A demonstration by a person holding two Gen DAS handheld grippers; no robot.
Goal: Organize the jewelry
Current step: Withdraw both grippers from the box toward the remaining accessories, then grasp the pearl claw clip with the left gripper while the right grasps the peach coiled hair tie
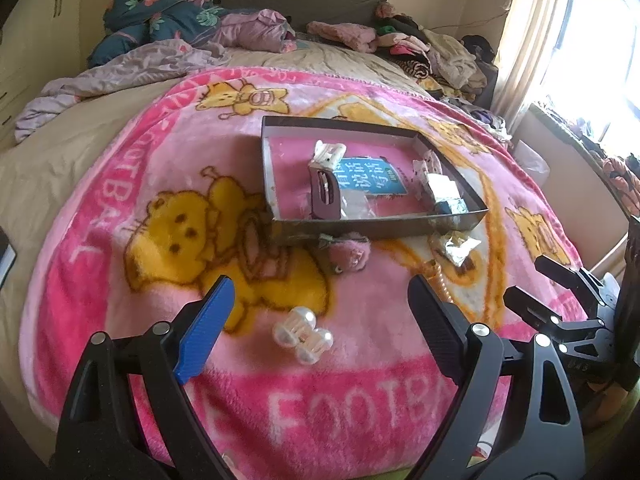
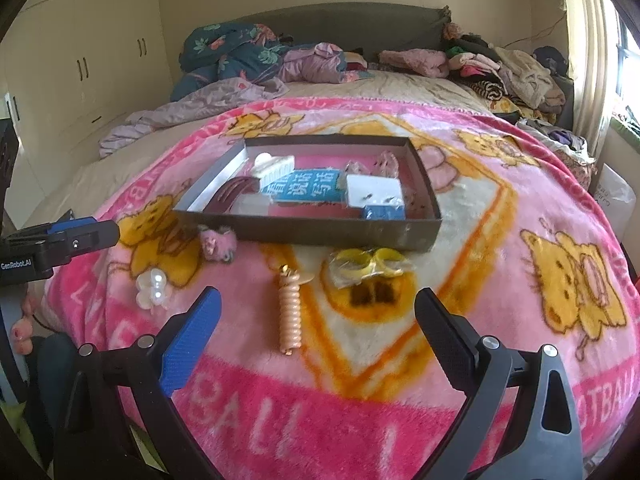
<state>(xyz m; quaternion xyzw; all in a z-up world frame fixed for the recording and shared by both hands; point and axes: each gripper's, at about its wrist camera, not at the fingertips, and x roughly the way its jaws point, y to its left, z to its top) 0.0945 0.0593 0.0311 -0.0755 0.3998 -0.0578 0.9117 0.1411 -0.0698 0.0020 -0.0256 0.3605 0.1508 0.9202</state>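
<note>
Two claws are out in front of me over a pink cartoon blanket [image 1: 132, 184] spread on the bed. My left claw [image 1: 320, 312] has its jaws spread wide with nothing between the pads. It hangs above a pearl hair clip [image 1: 303, 335] that lies loose on the blanket just below the gap. My right claw [image 2: 316, 320] is spread wide too and holds nothing. A peach coiled hair tie [image 2: 289, 312] lies on the blanket between its fingers, nearer the blue one and touched by neither.

Beyond both claws sits a shallow dark box [image 2: 320, 232], open at the top. Inside it I can see a cream hair clip [image 2: 276, 168], a dark maroon clip [image 2: 234, 196], a blue booklet [image 2: 308, 190] lying flat, a white earring card [image 2: 374, 192] and a small blue packet [image 2: 384, 213] in the near right corner. Some clear wrappers lie in there as well, though their contents are too small to tell.

Just outside the box's near wall, on the blanket, lie a fluffy pink hair accessory [image 2: 218, 242] close to the left corner and a clear bag with yellow pieces [image 2: 366, 266] close to the middle. From the left wrist view my right claw shows at the far right edge.

Piled clothes [image 2: 512, 68] and a dark floral quilt [image 2: 228, 50] crowd the head of the bed.
</note>
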